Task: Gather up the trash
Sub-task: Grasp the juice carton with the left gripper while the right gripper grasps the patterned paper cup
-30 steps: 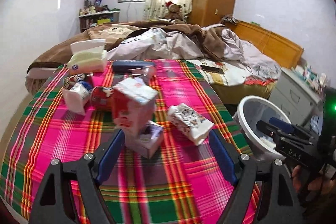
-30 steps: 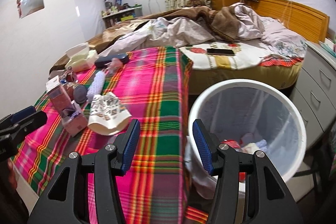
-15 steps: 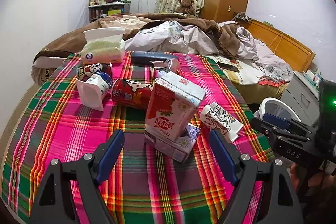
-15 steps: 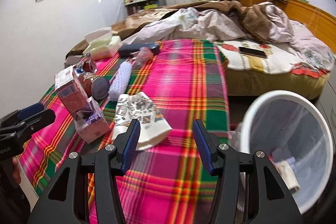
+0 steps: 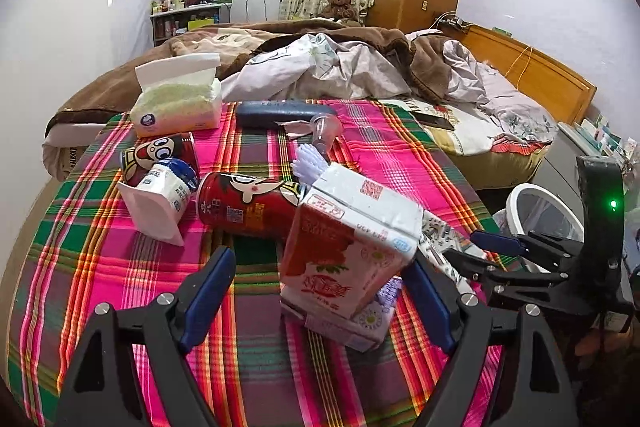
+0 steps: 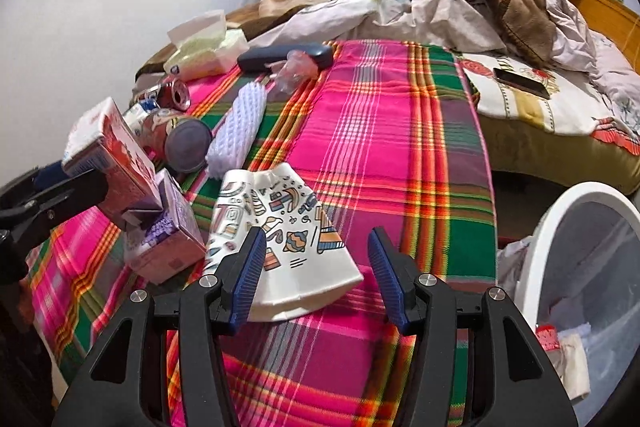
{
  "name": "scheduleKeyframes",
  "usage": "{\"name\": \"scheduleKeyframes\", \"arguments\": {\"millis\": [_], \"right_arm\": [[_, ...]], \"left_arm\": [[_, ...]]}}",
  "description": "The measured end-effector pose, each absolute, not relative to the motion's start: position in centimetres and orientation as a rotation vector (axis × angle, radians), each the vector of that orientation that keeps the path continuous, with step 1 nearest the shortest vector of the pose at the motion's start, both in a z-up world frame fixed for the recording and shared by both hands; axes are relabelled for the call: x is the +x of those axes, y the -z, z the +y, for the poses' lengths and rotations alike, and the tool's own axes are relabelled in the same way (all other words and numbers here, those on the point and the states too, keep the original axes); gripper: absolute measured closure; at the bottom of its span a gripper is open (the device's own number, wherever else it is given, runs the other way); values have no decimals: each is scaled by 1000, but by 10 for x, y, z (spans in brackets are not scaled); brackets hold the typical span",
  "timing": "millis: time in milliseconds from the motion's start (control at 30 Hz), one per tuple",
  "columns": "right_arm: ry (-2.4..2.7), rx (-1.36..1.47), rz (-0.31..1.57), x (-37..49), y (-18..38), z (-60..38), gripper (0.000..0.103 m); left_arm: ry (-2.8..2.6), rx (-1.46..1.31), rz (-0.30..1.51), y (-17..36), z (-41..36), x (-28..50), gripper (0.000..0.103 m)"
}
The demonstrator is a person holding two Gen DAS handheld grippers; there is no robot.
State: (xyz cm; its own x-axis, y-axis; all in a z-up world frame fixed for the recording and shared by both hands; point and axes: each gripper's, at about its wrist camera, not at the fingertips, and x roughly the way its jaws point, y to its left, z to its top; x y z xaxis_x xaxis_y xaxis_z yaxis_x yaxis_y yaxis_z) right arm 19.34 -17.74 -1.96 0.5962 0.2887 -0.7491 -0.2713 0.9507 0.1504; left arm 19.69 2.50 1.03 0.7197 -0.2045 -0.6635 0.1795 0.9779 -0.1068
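A red-and-white drink carton leans on a small purple carton on the plaid cloth. My left gripper is open around the red carton, whose edge is close to the right finger; the left finger stands well clear. In the right wrist view a flattened patterned paper cup lies on the cloth. My right gripper is open just over its near end, the left finger overlapping the cup. The white trash bin with a clear liner stands off the table's right edge, with some rubbish inside.
Behind the cartons lie a red can, a white yoghurt cup, a cartoon-face can, a foam net sleeve, a tissue pack, a dark case and a clear plastic cup. An unmade bed with a phone lies beyond.
My left gripper has closed in on the red carton, which now sits between its fingers. My right gripper has swung left from the bin to the flattened paper cup.
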Motion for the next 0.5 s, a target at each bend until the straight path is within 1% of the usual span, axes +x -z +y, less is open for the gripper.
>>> {"name": "scheduleKeyframes", "arguments": {"millis": [133, 267, 500], "right_arm": [[-339, 20, 878, 196, 21, -174, 49], [-340, 32, 885, 197, 20, -174, 49], [-322, 34, 883, 198, 20, -174, 49]], "left_arm": [[218, -9, 719, -11, 23, 202, 18], [219, 12, 741, -6, 19, 212, 18], [216, -32, 739, 0, 22, 213, 18]]}}
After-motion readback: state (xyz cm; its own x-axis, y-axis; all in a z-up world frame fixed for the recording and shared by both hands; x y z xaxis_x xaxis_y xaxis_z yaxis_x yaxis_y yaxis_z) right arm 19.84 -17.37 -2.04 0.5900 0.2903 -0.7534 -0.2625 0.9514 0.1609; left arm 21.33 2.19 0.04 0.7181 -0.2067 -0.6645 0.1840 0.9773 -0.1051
